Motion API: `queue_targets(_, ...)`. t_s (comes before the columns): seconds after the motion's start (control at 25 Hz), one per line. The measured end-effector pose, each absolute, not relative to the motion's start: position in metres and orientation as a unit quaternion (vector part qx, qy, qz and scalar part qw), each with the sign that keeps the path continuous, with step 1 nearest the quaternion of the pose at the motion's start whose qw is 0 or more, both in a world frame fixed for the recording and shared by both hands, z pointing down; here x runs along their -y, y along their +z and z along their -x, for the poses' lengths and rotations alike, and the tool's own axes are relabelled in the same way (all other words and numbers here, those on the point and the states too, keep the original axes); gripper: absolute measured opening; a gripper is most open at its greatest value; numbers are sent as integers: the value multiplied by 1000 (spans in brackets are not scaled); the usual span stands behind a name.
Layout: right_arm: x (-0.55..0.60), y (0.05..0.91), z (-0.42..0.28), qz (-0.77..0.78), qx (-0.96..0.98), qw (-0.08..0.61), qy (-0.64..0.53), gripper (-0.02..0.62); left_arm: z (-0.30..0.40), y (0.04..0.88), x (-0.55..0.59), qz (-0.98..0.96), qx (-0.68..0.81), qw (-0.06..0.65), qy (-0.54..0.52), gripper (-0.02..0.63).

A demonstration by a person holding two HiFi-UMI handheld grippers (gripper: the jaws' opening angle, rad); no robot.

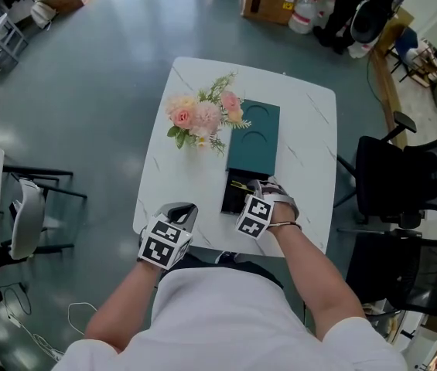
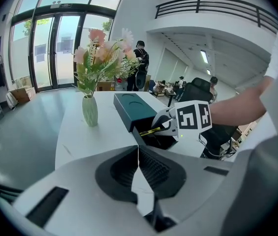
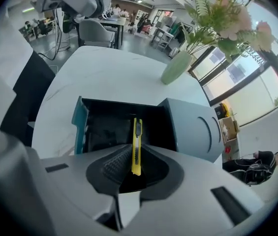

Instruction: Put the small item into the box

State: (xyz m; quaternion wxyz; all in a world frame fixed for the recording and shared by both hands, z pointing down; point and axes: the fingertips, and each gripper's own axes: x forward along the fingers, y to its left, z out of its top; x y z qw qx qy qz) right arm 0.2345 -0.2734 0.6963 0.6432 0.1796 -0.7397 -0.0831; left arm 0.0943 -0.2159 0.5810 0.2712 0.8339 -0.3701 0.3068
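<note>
Right hand-held gripper point(image 3: 136, 157): I have it clamped on the yellow utility knife point(image 3: 137, 142), which points to 12 o'clock.
Knife: held over the dark inside of the open box point(image 3: 79, 124).
Left hand-held gripper point(image 2: 139, 165): jaws together, nothing between them, at 8 o'clock of the box by the surface point(image 1: 305, 130) edge.
Flowers point(image 1: 201, 117): at 11 o'clock of the box.

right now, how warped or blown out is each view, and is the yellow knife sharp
Head view: even daylight, soft shadows, little bending, yellow utility knife tiny. Left gripper view: strong fisheye, dark rim, glass doors bright. Right gripper view: same fisheye; knife crisp over the open box, flowers backlit and pale.
</note>
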Motion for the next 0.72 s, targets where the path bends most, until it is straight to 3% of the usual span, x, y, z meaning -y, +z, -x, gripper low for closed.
queue_targets(0.72,264,680,-241,-201,769,604,-59,87,-118,575,212,-831,382,266,304,17)
